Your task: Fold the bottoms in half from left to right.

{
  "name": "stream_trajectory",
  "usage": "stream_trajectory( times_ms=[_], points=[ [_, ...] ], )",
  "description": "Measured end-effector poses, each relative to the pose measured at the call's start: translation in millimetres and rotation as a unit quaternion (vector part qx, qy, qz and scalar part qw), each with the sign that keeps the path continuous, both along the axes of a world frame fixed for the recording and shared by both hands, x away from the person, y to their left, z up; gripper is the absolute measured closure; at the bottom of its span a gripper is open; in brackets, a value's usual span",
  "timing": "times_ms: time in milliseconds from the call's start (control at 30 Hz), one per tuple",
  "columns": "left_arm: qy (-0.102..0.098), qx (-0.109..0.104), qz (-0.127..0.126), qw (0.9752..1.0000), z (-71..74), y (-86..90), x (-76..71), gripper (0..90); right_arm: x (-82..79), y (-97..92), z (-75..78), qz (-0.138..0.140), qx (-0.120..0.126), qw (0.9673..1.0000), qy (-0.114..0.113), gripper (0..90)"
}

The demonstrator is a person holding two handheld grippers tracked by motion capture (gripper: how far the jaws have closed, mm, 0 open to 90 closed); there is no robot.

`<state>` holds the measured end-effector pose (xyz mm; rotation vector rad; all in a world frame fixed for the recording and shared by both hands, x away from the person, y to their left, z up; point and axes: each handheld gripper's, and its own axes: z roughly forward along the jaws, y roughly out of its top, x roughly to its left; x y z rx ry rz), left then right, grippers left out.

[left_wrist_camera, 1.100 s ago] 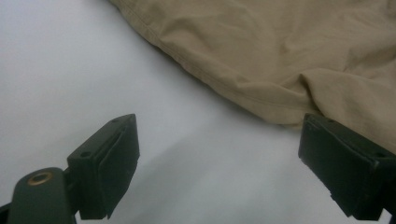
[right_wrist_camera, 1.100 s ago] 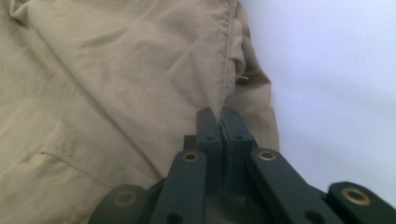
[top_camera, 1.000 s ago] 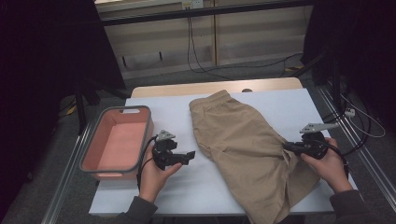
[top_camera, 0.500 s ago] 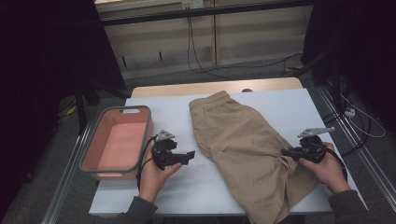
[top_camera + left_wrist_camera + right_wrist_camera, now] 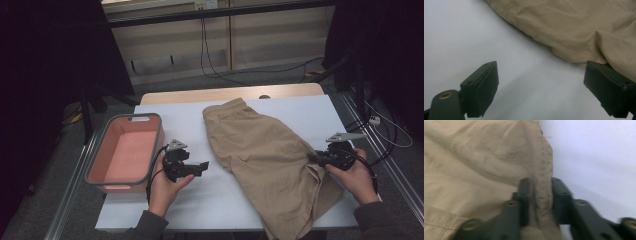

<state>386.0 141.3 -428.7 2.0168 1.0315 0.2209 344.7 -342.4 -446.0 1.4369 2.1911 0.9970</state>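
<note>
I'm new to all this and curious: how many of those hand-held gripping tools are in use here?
2. The left black hand-held gripper is above the white table, between the pink plastic bin and the tan cloth shorts. The right black hand-held gripper is at the shorts' right edge.

The high view looks down and forward from above my near side on the whole surface (image 5: 165, 210). Each gripper view looks from very close along its own jaws; both share the beige shorts (image 5: 265, 155) with the high view.
</note>
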Motion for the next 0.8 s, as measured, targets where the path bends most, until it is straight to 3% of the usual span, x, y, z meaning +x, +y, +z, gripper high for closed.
stream_trajectory(
  times_ms=[67, 100, 133, 167, 200, 300, 500, 800],
  points=[
    [0.001, -0.001, -0.001, 1.0000, 0.3, 0.2, -0.3, 12.6, 0.0, 1.4, 1.0, 0.001, -0.003, 1.0000, -0.002, 64.8],
    [0.000, -0.002, 0.003, 1.0000, 0.3, 0.3, -0.5, 12.6, -0.5, 3.8, 4.4, 0.007, 0.001, 0.9999, -0.012, 55.9],
    [0.000, -0.002, 0.003, 1.0000, 0.3, 0.3, -0.5, 12.6, -0.5, 3.8, 4.4, 0.007, 0.001, 0.9999, -0.012, 55.9],
    [0.000, -0.001, 0.002, 1.0000, 0.2, 0.7, -0.3, 12.6, -0.7, 6.2, 9.4, 0.005, 0.002, 0.9997, -0.024, 46.3],
    [0.000, -0.001, 0.002, 1.0000, 0.2, 0.7, -0.3, 12.6, -0.7, 6.2, 9.4, 0.005, 0.002, 0.9997, -0.024, 46.3],
    [-0.001, 0.000, 0.002, 1.0000, 0.8, 0.7, -0.6, 12.6, -0.8, 11.4, 19.2, 0.003, 0.000, 0.9992, -0.040, 35.1],
    [-0.002, -0.002, 0.004, 1.0000, 1.3, 0.5, -0.6, 12.6, -0.4, 23.2, 27.4, 0.021, -0.007, 0.9986, -0.047, 29.1],
    [-0.001, -0.004, 0.005, 1.0000, 1.1, -2.2, 1.3, 12.3, 0.7, 30.6, 28.0, 0.027, -0.013, 0.9984, -0.047, 23.8]
  ],
)
